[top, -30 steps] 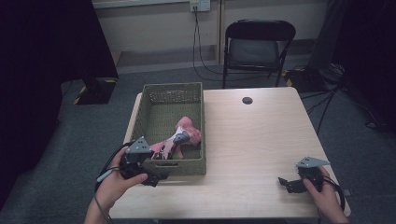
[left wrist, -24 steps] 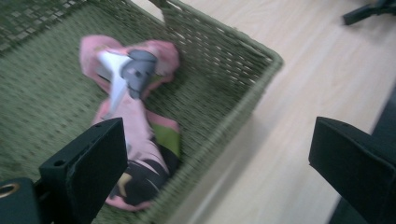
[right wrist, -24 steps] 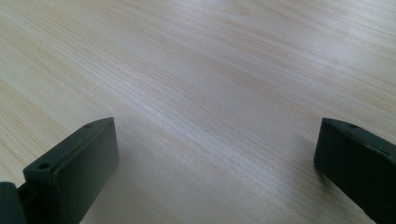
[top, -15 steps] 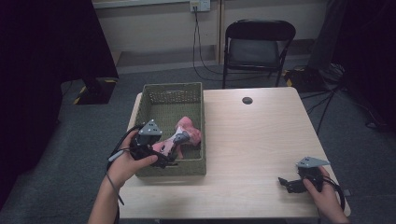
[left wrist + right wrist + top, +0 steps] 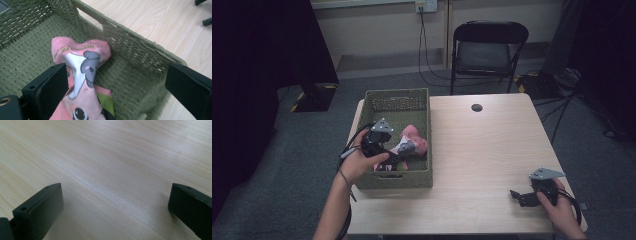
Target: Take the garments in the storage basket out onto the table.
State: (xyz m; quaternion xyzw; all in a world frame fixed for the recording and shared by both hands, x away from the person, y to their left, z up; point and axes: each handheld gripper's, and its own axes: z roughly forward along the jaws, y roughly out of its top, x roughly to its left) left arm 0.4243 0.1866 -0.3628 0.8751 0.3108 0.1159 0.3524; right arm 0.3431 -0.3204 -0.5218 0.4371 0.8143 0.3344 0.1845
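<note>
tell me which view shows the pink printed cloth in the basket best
The left gripper view: the pink cloth lies close up on the green woven basket floor, its cartoon print and lettering plain, beside one open finger. The high view shows it small, partly behind the left gripper. The right gripper view looks at the table.

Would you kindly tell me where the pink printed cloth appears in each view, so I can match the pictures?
High view: the pink printed cloth lies in the green woven basket, left of centre, beside the left tongs.
Left gripper view: it fills the lower centre, next to one open jaw.
Right gripper view: bare wooden table between the open jaws; no cloth here.
Shared landmark: the basket wall beside the cloth.
</note>
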